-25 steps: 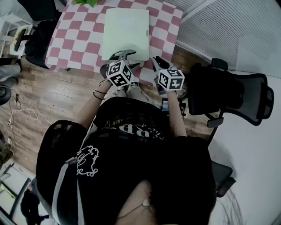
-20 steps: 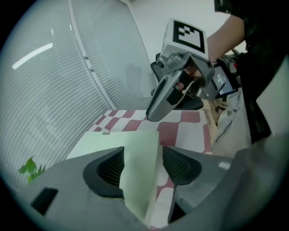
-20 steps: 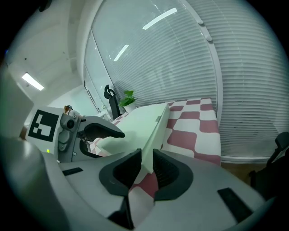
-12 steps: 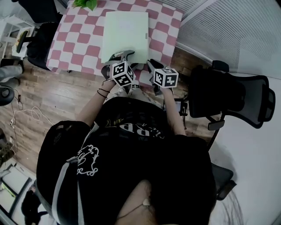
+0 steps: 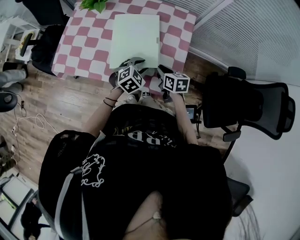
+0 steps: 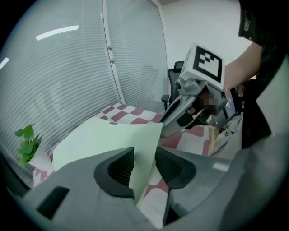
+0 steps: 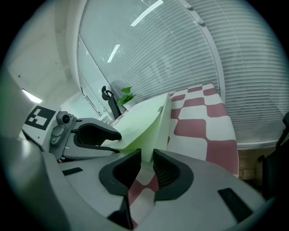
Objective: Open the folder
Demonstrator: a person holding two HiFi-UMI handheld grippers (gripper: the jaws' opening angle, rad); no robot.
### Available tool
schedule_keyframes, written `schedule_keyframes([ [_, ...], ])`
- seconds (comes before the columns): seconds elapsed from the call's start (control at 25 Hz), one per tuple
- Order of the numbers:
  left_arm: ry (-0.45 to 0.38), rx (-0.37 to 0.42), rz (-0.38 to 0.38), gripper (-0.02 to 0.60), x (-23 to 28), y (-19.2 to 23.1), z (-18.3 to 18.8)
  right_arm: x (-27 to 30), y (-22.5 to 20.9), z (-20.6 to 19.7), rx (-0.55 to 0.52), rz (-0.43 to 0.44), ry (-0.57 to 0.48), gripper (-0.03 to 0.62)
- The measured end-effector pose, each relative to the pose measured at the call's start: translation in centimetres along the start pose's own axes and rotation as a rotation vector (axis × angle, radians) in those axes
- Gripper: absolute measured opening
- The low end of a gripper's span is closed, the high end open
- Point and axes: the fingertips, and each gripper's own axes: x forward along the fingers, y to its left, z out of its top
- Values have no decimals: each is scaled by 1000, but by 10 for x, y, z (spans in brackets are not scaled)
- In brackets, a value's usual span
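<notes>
A pale green folder (image 5: 133, 40) lies flat on the red-and-white checked table (image 5: 84, 42). My left gripper (image 5: 133, 61) is at the folder's near edge. In the left gripper view the thin cover (image 6: 99, 135) runs between its pads (image 6: 119, 167), and the jaws (image 6: 144, 164) are closing with a gap still showing on the right side. My right gripper (image 5: 162, 70) is at the folder's near right corner. In the right gripper view its jaws (image 7: 146, 164) stand narrow, pinching the folder's edge (image 7: 140, 119), which rises off the cloth there.
A green plant (image 5: 93, 3) stands at the table's far edge. A black office chair (image 5: 248, 103) is close on the right, and another chair (image 5: 44, 42) stands left of the table. White blinds (image 5: 243, 33) run along the right side. Wooden floor lies below the table's near edge.
My right gripper has shifted a little left and down toward the folder's near right corner. The left gripper has stayed at the near edge.
</notes>
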Motion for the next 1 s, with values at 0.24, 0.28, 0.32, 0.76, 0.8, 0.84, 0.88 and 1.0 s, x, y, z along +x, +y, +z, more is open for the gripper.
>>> schedule_keyframes([
  [0.24, -19, -63, 10, 102, -10, 2, 6, 0, 0, 0, 7, -17, -2, 51],
  [0.28, -31, -87, 11, 91, -12, 3, 8, 0, 0, -1, -4, -23, -5, 51],
  [0.32, -45, -112, 12, 83, -15, 4, 9, 0, 0, -1, -16, -30, -8, 53],
  [0.76, -114, -267, 19, 51, -31, 14, 14, -1, 1, -1, -95, -59, -10, 58],
  [0.8, -120, -274, 16, 49, -33, 14, 15, -1, 1, -1, -98, -58, -9, 58],
  [0.84, -133, -275, 16, 49, -36, 14, 18, -1, 1, -1, -100, -56, -9, 58],
  [0.88, -151, -270, 22, 49, -41, 16, 23, -1, 1, -1, -102, -54, -9, 58],
  [1.0, -212, -280, 66, 49, -60, 26, 32, -2, 0, 0, -105, -53, -8, 58],
])
